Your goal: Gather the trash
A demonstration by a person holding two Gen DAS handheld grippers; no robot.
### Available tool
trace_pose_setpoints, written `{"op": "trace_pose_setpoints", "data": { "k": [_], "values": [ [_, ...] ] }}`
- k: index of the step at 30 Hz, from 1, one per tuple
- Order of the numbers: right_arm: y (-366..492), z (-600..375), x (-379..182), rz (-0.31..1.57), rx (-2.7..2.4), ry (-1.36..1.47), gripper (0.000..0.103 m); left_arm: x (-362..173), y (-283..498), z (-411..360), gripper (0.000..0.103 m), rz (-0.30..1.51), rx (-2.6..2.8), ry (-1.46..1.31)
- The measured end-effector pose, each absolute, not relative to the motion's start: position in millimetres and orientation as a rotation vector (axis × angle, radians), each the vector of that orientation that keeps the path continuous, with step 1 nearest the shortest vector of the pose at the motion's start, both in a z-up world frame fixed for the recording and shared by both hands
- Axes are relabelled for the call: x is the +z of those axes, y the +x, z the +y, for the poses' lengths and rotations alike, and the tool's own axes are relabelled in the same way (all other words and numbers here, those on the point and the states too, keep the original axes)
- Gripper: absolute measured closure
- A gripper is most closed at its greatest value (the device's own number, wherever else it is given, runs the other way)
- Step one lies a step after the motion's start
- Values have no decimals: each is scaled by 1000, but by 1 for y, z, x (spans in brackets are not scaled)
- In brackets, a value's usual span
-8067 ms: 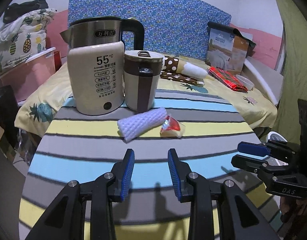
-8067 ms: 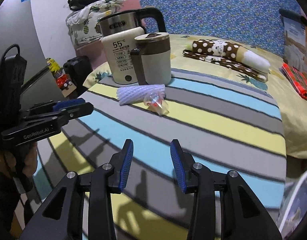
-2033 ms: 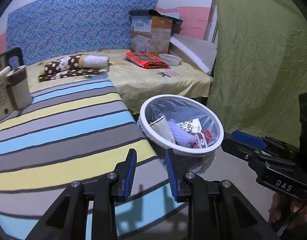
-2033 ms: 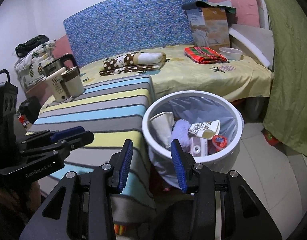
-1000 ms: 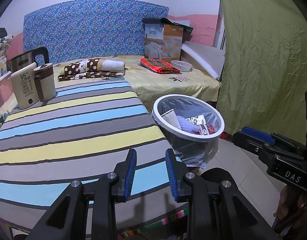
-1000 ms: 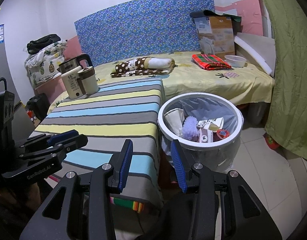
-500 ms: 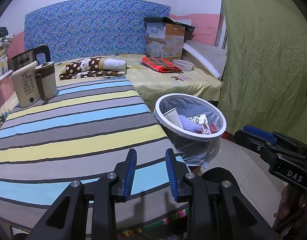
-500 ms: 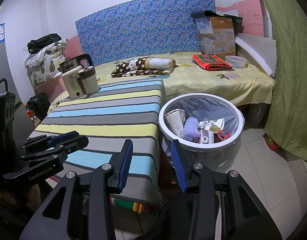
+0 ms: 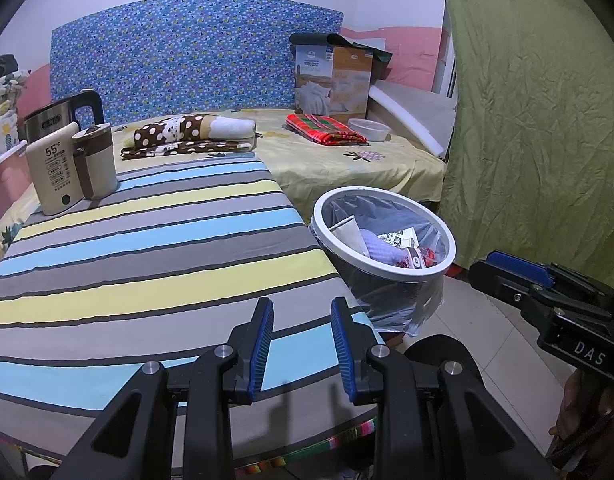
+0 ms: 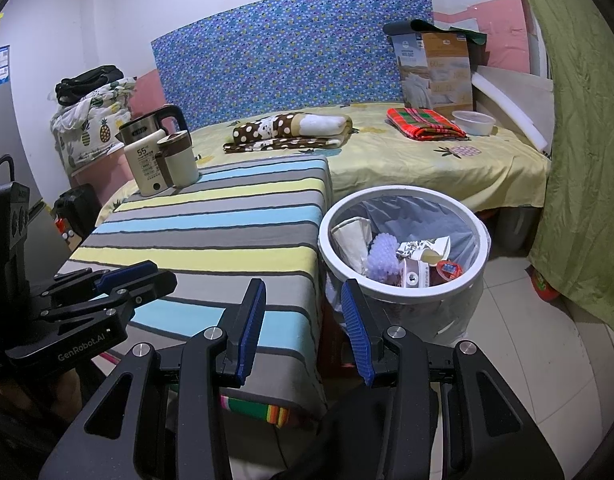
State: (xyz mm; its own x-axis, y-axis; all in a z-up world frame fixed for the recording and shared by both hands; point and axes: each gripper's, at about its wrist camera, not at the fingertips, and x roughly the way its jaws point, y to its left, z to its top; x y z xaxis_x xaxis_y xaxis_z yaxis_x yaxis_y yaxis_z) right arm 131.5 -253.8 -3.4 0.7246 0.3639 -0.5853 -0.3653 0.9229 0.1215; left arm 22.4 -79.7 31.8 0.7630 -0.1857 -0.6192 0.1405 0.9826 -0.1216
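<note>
Striped cloth covers the table, with a kettle and mug at its ten o'clock corner. At three o'clock beside the table stands the white-rimmed bin, bag-lined, holding wrappers and a white foam sleeve. Left gripper and right gripper both hang released, grasping nothing. Only the right view shows a dark bag on bedding

My left gripper is black with ribbed blue pads and silver screws, marked "GenRobot.AI"; my right gripper matches, marked "DAS", with skin at 4 o'clock behind it.
</note>
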Motion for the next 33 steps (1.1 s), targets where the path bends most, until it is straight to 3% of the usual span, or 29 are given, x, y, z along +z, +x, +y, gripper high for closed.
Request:
{"op": "trace_pose_setpoints", "data": {
  "k": [33],
  "values": [
    [134, -253, -6, 650, 412, -10, 61, 32, 19, -80, 73, 674, -164, -59]
  ]
}}
